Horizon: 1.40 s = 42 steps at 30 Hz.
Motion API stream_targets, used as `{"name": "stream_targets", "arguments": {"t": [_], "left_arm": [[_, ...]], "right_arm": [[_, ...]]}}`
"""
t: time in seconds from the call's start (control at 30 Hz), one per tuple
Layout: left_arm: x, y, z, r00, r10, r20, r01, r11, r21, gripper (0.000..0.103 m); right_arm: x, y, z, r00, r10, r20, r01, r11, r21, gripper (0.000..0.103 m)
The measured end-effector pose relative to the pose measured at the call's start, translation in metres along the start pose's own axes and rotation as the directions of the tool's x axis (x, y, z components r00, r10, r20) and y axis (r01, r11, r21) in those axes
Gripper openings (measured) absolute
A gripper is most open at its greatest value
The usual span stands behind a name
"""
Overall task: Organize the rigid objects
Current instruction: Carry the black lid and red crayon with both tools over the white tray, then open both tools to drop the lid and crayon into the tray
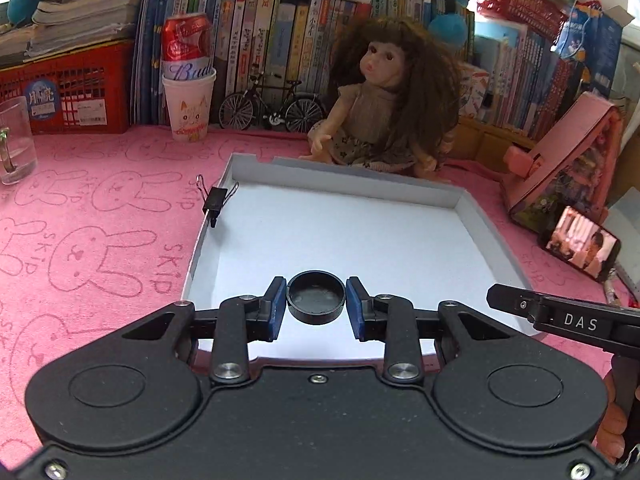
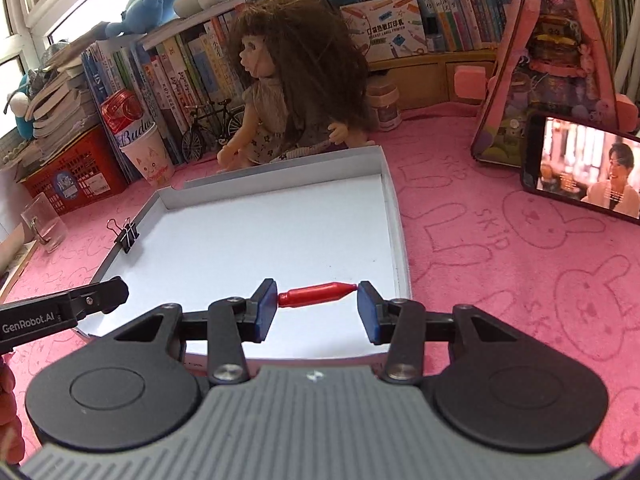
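Over the white tray (image 1: 472,196), the left gripper (image 1: 316,306) clasped a black cap (image 1: 316,298) between its pads; the right gripper (image 2: 317,306) pinched a red pen (image 2: 316,294) endwise.

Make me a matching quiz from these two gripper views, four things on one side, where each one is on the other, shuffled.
Things:
1. black round cap
2. red pen-like piece
3. binder clip
4. beer can

Places:
A. clipped on the white tray wall
B. between the left gripper fingers
C. standing in a paper cup
D. between the right gripper fingers

Pairs: 1-B, 2-D, 3-A, 4-C
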State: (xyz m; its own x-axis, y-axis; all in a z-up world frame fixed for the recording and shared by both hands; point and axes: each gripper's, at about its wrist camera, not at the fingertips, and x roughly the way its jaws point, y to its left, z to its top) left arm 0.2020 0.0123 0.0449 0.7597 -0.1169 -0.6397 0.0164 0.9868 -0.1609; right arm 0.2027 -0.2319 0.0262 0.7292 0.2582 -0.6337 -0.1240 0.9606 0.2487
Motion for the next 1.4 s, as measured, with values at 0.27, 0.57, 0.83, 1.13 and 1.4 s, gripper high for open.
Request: {"name": "stream_targets", "arguments": {"t": [0.27,0.57,0.83,1.13,1.4], "left_arm": [[0.036,-0.004,-0.005,0.997,0.032,-0.069,-0.03,0.999,0.019,0.03],[0.042,-0.011,-0.012,0.995,0.061,-0.081,-0.058,0.997,0.047,0.03],[0.025,-0.013,-0.011,0.998,0.055,-0.043,-0.053,0.997,0.054,0.045],[-0.017,-0.014,-0.023,0.998,0.02,0.055,-0.024,0.996,0.084,0.072],[-0.057,-0.002,-0.048,0.992,0.007,0.129,-0.014,0.999,0.052,0.08]], "right_arm": [[0.024,0.003,-0.001,0.998,-0.015,-0.061,0.015,1.0,-0.008,0.049],[0.028,0.008,0.0,0.997,-0.035,-0.063,0.032,0.999,-0.042,0.05],[0.018,0.009,-0.002,1.0,-0.001,-0.027,0.0,0.999,-0.037,0.068],[-0.014,0.015,-0.012,0.999,0.017,0.051,-0.012,0.995,-0.101,0.087],[-0.05,0.012,-0.032,0.99,0.039,0.133,-0.023,0.992,-0.122,0.096]]}}
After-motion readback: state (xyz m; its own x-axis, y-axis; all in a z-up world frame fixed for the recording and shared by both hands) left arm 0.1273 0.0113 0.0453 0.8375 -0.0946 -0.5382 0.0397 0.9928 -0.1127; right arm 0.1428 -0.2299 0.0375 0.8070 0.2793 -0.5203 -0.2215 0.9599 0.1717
